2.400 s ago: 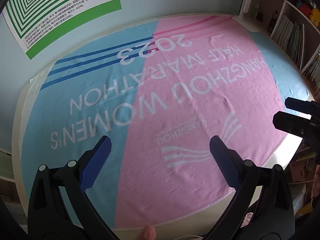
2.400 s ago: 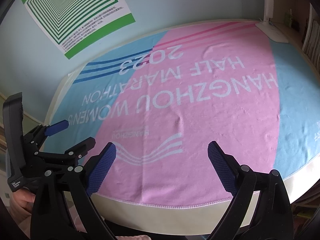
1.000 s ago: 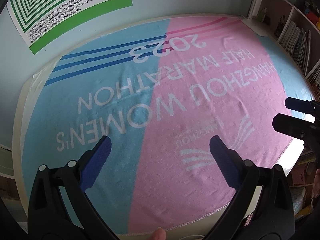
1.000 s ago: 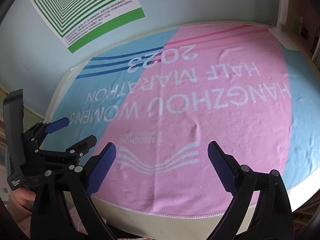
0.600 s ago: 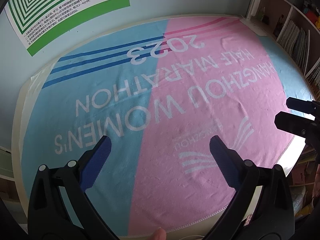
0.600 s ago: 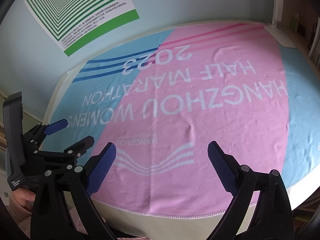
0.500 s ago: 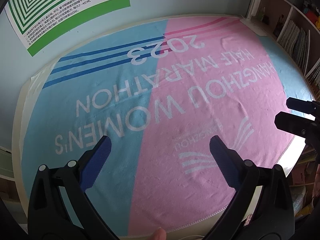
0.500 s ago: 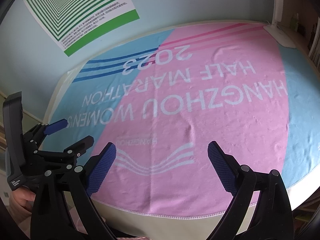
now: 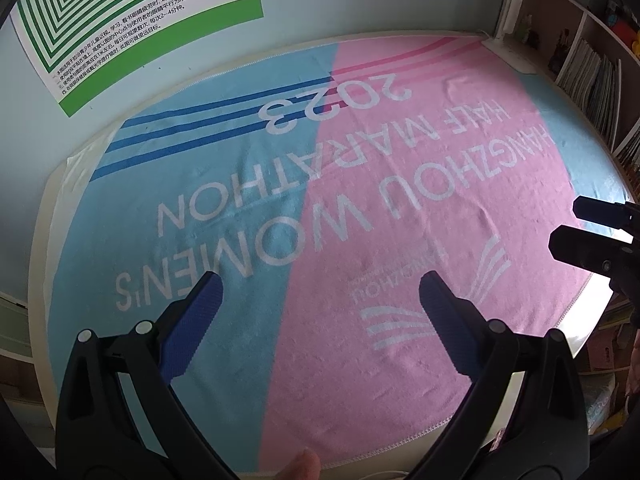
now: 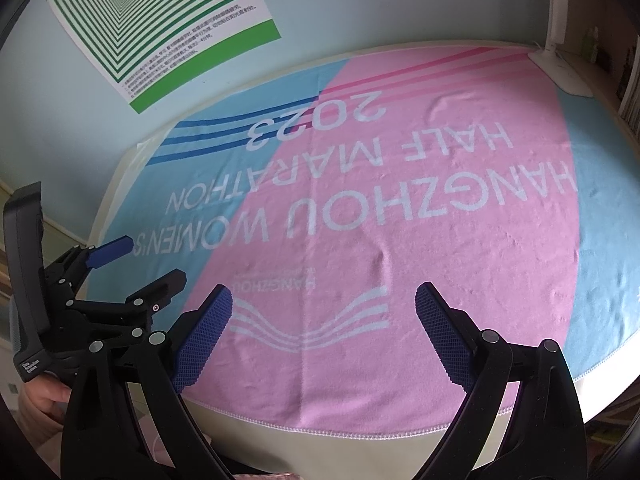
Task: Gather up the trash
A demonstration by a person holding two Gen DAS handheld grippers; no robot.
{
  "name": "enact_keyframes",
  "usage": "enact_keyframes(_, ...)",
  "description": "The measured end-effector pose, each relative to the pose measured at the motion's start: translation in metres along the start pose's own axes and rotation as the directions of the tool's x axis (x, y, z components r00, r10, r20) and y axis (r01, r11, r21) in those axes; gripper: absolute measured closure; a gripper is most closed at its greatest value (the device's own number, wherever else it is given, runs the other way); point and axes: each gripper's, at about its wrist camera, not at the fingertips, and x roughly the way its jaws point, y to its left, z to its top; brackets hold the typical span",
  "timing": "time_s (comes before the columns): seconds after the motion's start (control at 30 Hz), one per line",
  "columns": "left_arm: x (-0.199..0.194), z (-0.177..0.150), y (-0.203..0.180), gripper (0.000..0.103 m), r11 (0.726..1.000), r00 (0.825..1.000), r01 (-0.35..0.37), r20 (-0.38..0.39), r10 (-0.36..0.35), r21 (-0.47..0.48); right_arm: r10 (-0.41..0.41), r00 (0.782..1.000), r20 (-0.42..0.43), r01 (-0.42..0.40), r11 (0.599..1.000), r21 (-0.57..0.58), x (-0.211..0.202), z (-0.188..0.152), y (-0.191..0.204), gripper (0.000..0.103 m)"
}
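No trash shows in either view. My left gripper [image 9: 316, 284] is open and empty, held above the near part of a pink and blue marathon towel [image 9: 360, 184] that covers the table. My right gripper [image 10: 324, 296] is also open and empty, above the towel's [image 10: 400, 220] near edge. The left gripper also shows in the right wrist view [image 10: 148, 260] at the left, jaws apart. The right gripper shows in the left wrist view [image 9: 580, 224] at the right edge.
A green striped poster [image 9: 120, 8] hangs on the wall behind the table. A white lamp base [image 10: 560, 68] stands at the far right corner. Shelves with books [image 9: 592, 72] line the right side. The table's cream rim [image 10: 360, 436] shows at the front.
Both views have shifted slightly over the towel. Both grippers stay open and empty.
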Motion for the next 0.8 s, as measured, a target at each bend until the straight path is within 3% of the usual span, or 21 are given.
enact_keyframes(0.5, 0.0018, 0.0015, 0.0010, 0.007, 1.000, 1.000, 0.008, 0.003, -0.009, 0.006, -0.003, 1.000, -0.001, 0.003, 1.000, -0.002, 0.0011, 0.0011, 0.0007, 0.011)
enact_keyframes(0.8, -0.0044, 0.0012, -0.0031, 0.007, 0.998, 0.997, -0.055, 0.056, 0.053, 0.040, -0.008, 1.000, -0.002, 0.008, 1.000, -0.002, 0.0014, 0.0011, 0.0012, 0.011)
